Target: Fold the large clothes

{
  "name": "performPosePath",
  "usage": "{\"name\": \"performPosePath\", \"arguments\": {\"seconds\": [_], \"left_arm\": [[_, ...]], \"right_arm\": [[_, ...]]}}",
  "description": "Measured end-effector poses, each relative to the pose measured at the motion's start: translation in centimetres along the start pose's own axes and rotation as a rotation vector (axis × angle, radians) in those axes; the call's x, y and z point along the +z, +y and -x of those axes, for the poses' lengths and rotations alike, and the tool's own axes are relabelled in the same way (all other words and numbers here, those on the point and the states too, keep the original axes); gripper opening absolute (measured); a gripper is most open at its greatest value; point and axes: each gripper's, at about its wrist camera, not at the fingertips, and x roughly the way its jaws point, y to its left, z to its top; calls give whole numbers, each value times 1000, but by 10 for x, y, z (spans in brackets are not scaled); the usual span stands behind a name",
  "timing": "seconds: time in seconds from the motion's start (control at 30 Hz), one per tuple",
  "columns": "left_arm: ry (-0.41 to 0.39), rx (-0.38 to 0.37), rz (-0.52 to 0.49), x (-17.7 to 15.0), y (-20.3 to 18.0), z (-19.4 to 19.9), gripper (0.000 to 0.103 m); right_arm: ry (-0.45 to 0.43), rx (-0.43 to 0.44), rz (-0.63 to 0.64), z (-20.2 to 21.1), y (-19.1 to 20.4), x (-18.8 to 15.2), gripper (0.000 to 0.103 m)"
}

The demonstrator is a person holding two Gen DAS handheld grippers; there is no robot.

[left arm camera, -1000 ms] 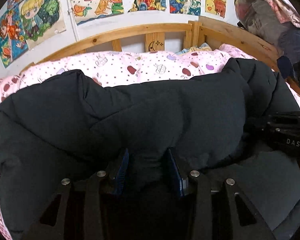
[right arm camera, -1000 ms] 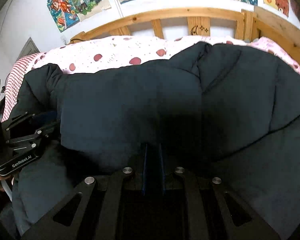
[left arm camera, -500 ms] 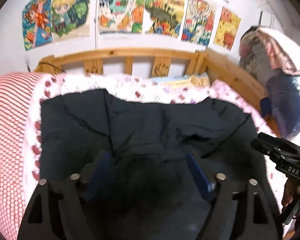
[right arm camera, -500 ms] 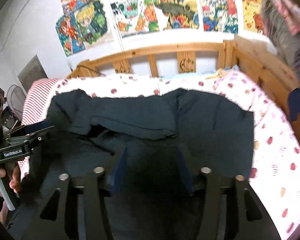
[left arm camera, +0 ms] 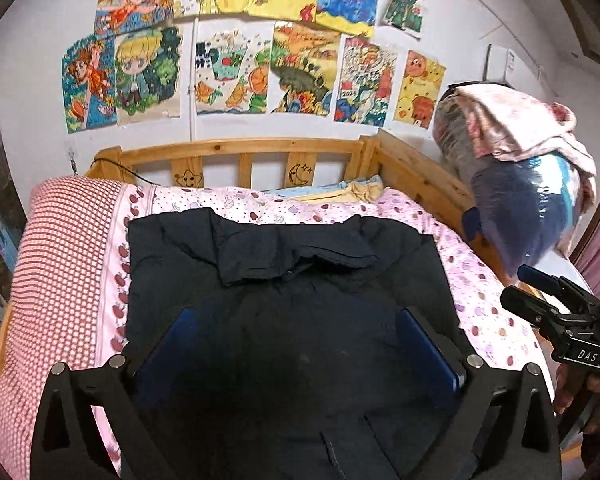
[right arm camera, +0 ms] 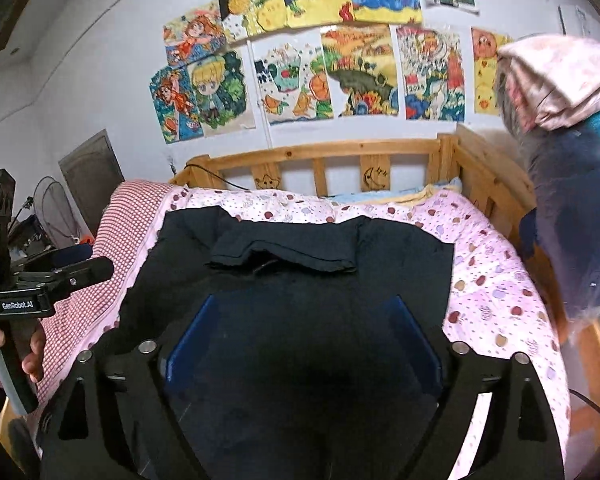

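the main risk, as i judge it, is that the puffy dark navy padded jacket [left arm camera: 292, 288] springs back out of whatever fold it has: the filling looks thick and the shell slippery, so a folded edge may lift or slide once nothing pins it. the loose flap lying across the jacket's middle, on the side nearer the slatted wooden headboard [left arm camera: 240, 156], already sits rumpled and uneven, and a careless regrip there could drag the layer beneath and skew the whole bundle toward the red-and-white checked cushion [left arm camera: 64, 240] at the jacket's left. a pinch that takes too little cloth could also slip off the smooth shell.

the jacket lies spread on the pink spotted bedsheet [left arm camera: 480, 280], below the headboard and well short of it, with bare sheet showing between the two.

the left gripper [left arm camera: 296, 344] has its blue-padded fingers [left arm camera: 172, 344] spread wide apart, holding nothing; it seems raised above the near part of the jacket, though contact cannot be told. the right gripper [right arm camera: 304, 332] is likewise wide apart and empty over the same near part, its blue pads [right arm camera: 192, 336] framing dark cloth. in each view the other gripper shows at the frame edge, off the jacket's side, gripped by a hand [right arm camera: 32, 354].
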Motion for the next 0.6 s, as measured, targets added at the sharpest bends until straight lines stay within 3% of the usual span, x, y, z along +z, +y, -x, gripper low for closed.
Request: {"name": "performPosePath", "arguments": {"seconds": [0.3,0.6], "left_arm": [[-67,56,-80,-26,-19,74,103],[-109,44,-124,-62,-30,134,103]], "right_arm": [[-63,0,30,81,17,-19,89],[-101,-7,82,152,36,-46,90]]}}
